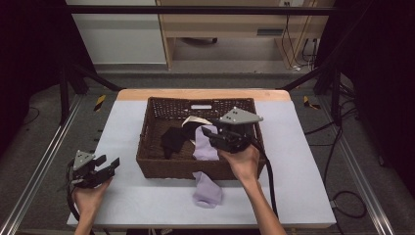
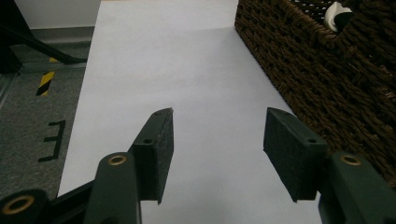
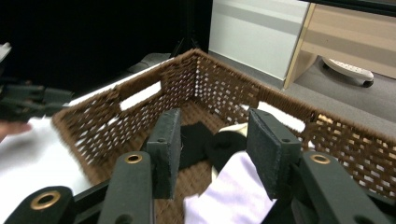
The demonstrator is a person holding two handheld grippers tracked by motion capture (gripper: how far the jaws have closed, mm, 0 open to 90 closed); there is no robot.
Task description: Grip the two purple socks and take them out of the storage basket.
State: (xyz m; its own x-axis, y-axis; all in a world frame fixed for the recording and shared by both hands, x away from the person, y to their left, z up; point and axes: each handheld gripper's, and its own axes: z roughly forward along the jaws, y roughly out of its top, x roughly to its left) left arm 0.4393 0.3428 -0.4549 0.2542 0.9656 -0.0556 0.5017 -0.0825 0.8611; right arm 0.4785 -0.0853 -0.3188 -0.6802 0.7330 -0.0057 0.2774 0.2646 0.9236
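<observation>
While tongs (image 3: 212, 154) gape (empty), sock (image 1: 206, 147) drapes basket (image 1: 147, 132).

Left gripper (image 2: 218, 154) jaws apart over white table (image 2: 187, 70), wicker basket (image 2: 327, 79) beside.

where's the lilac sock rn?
High view: the lilac sock is draped over the near rim of the wicker basket, one end inside by the black sock, the other on the table, just left of the right tongs.

Legible text: none. Black marks on the grey floor (image 2: 53, 140) are lying beside the table, possibly reading as a letter "E"; too unclear to confirm.
</observation>
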